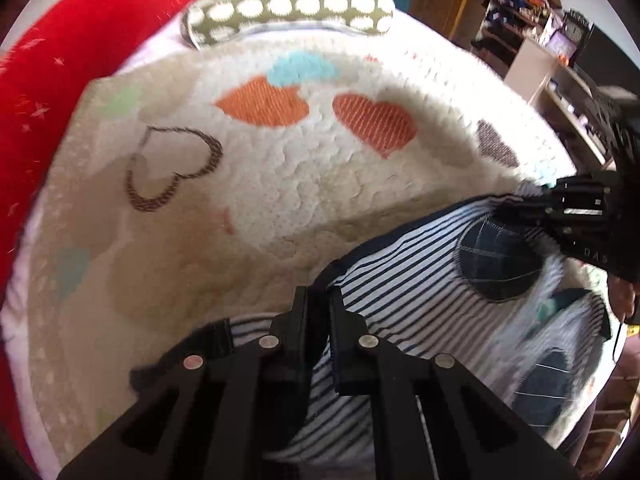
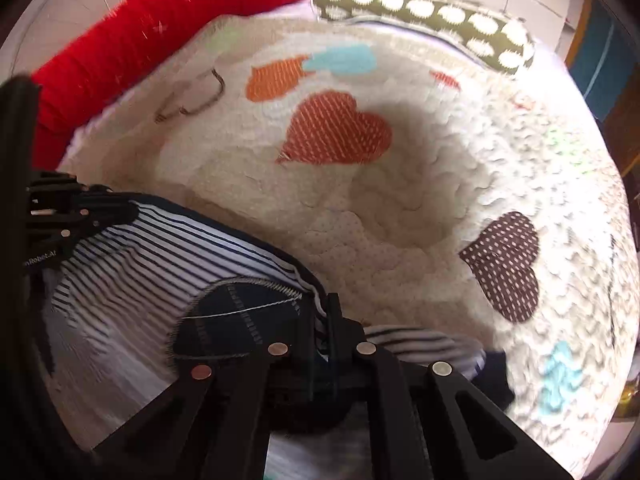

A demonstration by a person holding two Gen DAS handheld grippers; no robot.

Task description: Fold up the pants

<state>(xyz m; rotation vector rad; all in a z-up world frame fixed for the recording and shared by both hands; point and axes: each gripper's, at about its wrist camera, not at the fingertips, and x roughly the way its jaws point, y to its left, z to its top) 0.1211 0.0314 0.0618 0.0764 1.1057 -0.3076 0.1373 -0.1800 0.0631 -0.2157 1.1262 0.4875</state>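
Black two-finger left gripper (image 1: 318, 300) sits closest in its own wrist view, jaws nearly together and pinching the dark-trimmed edge of the small navy-and-white striped pants (image 1: 408, 280). Black two-finger right gripper (image 2: 320, 312) does the same on its side: jaws clamped on the same trimmed edge, just beside the round dark navy stitched patch (image 2: 236, 320) sewn on the fabric. Each gripper also shows in the other's view, at the far end of that edge, so the two hold one hem stretched between them. Pants are at the near side of the cream quilted blanket with coloured heart appliqués (image 1: 256, 184), partly lifted off it; the striped cloth hangs and bunches below the held edge, and a second dark patch is visible lower right in the left view. Motion blur on the lower fabric makes the exact layering hard to read; cannot tell whether one leg is already laid over the other. Judgement: task is early to mid-stage, with the grasp secured and the garment picked up, but no neat folded stack is visible yet. Remaining work likely: carry the held edge over onto the rest, lay it flat on the blanket, release, maybe one more fold. Long red plush cushion (image 1: 80, 60) and olive pillow with white round dots (image 1: 288, 10) lie at the far edge, well apart from the pants.
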